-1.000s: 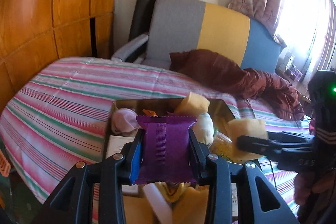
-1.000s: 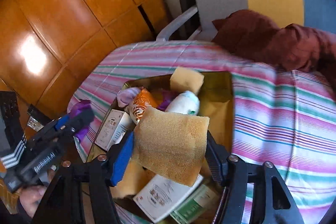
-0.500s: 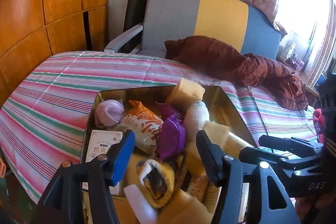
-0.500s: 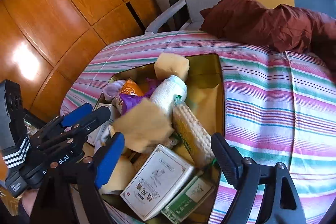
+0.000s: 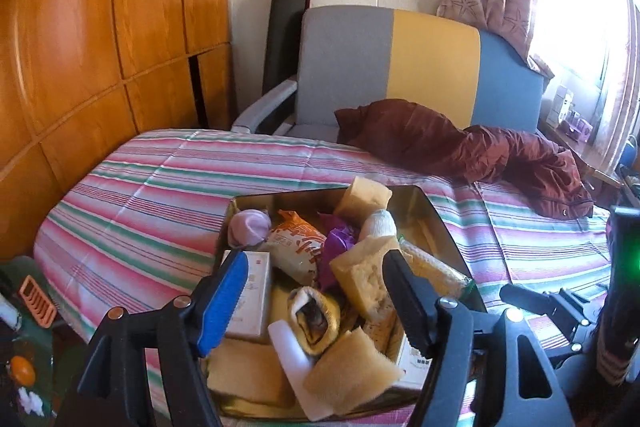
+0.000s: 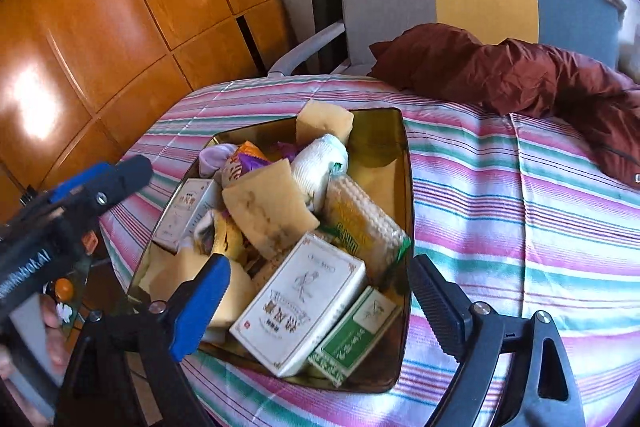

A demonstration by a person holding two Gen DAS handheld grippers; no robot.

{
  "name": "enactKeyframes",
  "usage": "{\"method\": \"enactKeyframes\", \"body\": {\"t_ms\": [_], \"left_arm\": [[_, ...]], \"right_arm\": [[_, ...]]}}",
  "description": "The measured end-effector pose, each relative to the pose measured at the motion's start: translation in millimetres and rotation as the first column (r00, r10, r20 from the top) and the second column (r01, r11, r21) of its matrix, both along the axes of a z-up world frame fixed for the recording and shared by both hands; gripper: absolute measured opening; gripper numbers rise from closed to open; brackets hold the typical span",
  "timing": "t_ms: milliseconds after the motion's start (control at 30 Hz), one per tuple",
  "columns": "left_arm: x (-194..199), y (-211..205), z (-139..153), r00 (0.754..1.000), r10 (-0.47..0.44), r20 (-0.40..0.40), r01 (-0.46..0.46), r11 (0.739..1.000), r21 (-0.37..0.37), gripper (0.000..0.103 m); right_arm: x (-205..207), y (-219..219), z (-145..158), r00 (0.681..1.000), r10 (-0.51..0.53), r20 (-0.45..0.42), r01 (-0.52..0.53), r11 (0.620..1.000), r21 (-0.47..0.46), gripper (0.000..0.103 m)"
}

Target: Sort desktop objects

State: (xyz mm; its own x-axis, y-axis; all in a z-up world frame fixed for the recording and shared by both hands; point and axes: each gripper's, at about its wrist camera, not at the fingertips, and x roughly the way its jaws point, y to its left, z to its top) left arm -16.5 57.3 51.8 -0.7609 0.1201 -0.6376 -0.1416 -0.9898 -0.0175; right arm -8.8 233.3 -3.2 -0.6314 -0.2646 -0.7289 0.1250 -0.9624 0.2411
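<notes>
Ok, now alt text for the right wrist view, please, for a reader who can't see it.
The right gripper, jaws opening with nothing between them, hangs over a gold tray crammed with sponges, socks, snack packets and boxes, a white box nearest. The tray sits on a striped cloth; the left gripper shows at left, a maroon jacket behind.

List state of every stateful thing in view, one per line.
Left gripper: jaws opening, nothing between them.
Right gripper: jaws opening, nothing held.
Gold metal tray: piled full.
Purple foil packet: lying in tray.
Large tan sponge: lying on pile.
White printed box: closed.
</notes>
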Motion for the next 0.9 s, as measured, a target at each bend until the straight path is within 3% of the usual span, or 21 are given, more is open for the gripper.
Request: {"method": "enactKeyframes", "body": {"t_ms": [167, 333, 467, 633, 900], "left_arm": [[14.8, 3.0, 5.0, 0.996, 0.082, -0.028, -0.084, 0.993, -0.088, 0.072], [20.9, -3.0, 5.6, 0.994, 0.103, -0.018, -0.104, 0.992, -0.07, 0.071], [31.1, 1.3, 6.4, 0.991, 0.122, -0.061, -0.128, 0.985, -0.115, 0.071], [39.3, 5.7, 4.3, 0.996, 0.076, -0.055, -0.081, 0.993, -0.091, 0.071], [40.0, 5.6, -9.6, 0.999, 0.05, 0.013, -0.049, 0.998, -0.032, 0.071]], "right_arm": [[12.3, -3.3, -2.4, 1.0, 0.001, -0.008, -0.001, 1.0, 0.006, 0.091], [22.3, -4.4, -0.5, 1.0, 0.001, -0.026, -0.001, 1.0, 0.01, 0.092], [29.0, -5.4, -1.5, 0.999, -0.007, -0.035, 0.007, 1.0, 0.008, 0.093], [34.0, -10.3, -5.2, 0.999, -0.008, -0.036, 0.009, 1.0, 0.029, 0.093], [43.1, -20.6, 5.2, 0.986, -0.084, -0.143, 0.111, 0.975, 0.194, 0.094]]}}
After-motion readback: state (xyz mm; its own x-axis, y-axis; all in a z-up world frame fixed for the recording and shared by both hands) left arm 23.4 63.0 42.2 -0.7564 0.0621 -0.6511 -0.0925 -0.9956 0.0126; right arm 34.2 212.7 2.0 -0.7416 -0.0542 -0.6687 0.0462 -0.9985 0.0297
